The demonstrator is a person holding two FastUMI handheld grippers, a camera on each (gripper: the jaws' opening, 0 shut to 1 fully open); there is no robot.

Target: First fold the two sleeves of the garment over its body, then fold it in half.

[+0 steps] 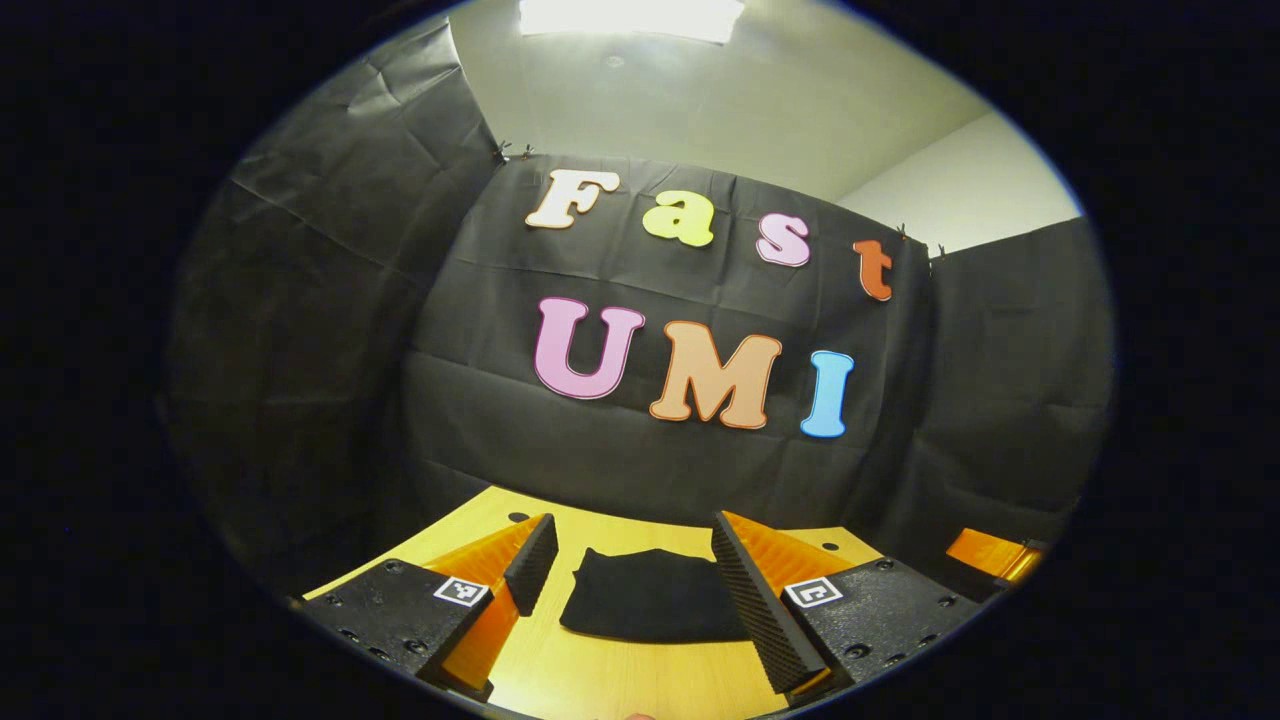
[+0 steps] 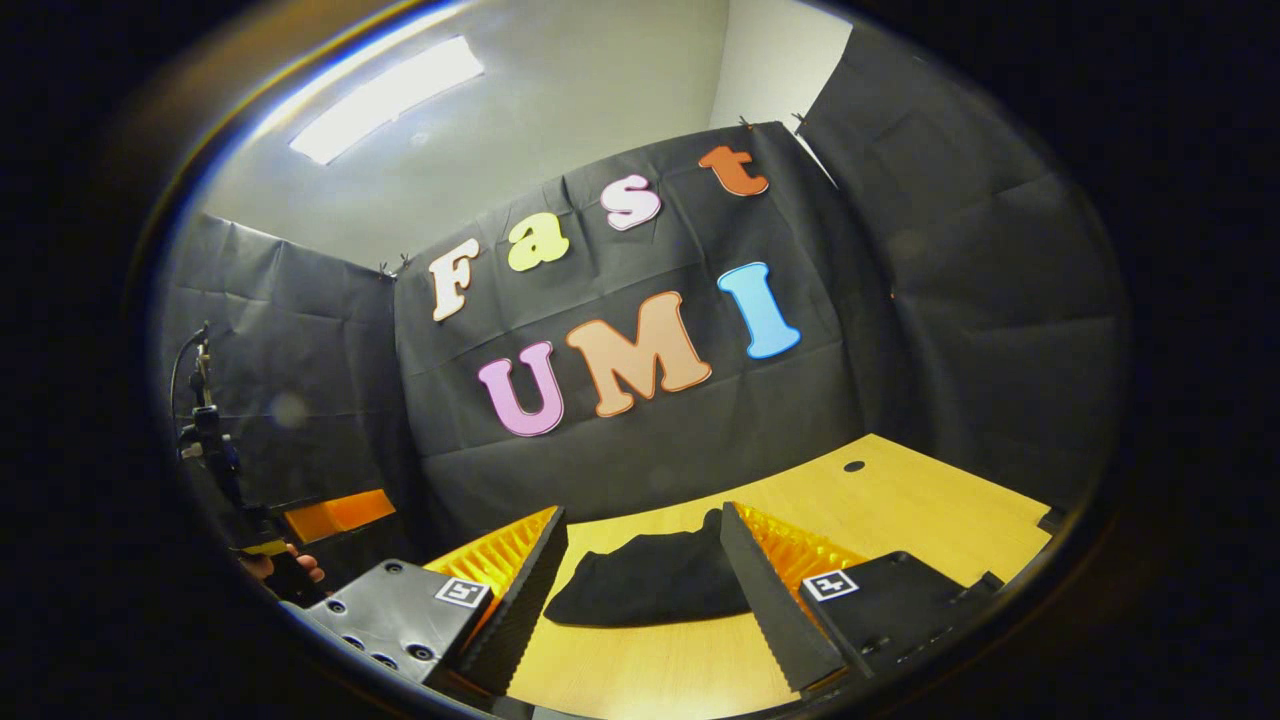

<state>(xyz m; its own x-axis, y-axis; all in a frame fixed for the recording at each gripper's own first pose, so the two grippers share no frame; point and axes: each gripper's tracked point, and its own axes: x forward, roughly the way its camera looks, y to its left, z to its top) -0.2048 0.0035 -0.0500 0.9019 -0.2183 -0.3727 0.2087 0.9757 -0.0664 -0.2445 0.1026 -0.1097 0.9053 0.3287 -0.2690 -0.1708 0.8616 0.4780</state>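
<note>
black cloth, the garment (image 1: 650,593) lies in a compact bundle on the wooden worktop (image 1: 620,680), seen between the fingers of both released claws, left claw (image 1: 640,590) and right claw (image 2: 640,580). probably light, limp, non-slip; pinch an outer edge, lifting both layers.

I am looking into a recording booth: black cloth (image 1: 330,300) is hanging as walls around a wooden table (image 2: 900,510), and a ceiling light (image 1: 630,15) is glowing above plain office walls.
</note>
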